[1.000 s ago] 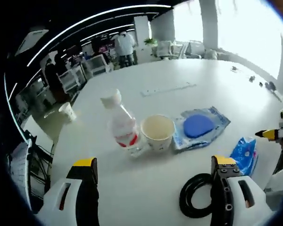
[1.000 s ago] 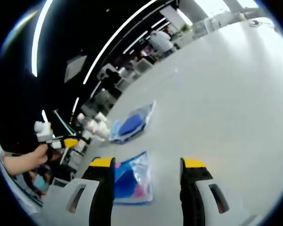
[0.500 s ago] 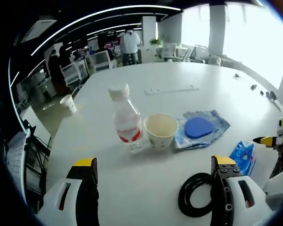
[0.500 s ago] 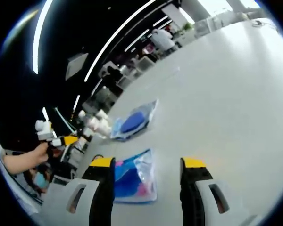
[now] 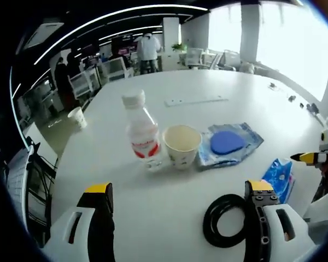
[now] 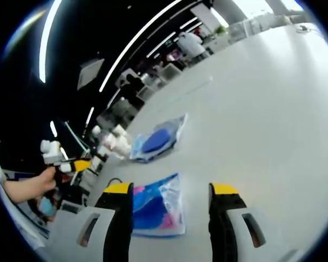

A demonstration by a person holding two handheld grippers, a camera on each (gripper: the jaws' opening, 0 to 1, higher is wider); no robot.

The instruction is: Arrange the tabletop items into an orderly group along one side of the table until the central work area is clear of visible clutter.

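In the left gripper view a clear plastic bottle (image 5: 141, 134) with a white cap and red label stands beside a paper cup (image 5: 181, 144). Right of the cup lies a clear packet with a blue disc (image 5: 227, 143). A black ring (image 5: 225, 220) lies next to the right jaw of my left gripper (image 5: 178, 192), which is open and holds nothing. A blue-and-pink packet (image 5: 279, 176) lies at the right. In the right gripper view my right gripper (image 6: 171, 192) is open just above that blue-and-pink packet (image 6: 156, 210); the disc packet (image 6: 156, 141) lies farther off.
A second paper cup (image 5: 76, 117) stands near the white table's far left edge (image 5: 60, 174). A white strip (image 5: 195, 100) lies mid-table. The other gripper's yellow tip (image 5: 309, 158) enters from the right. A hand (image 6: 27, 185) holds the left gripper. People and chairs stand beyond the table.
The left gripper view has shifted slightly, so bottle and cup sit a little higher and the ring shows more fully. The right gripper stays over the blue-and-pink packet. Nothing was grasped.
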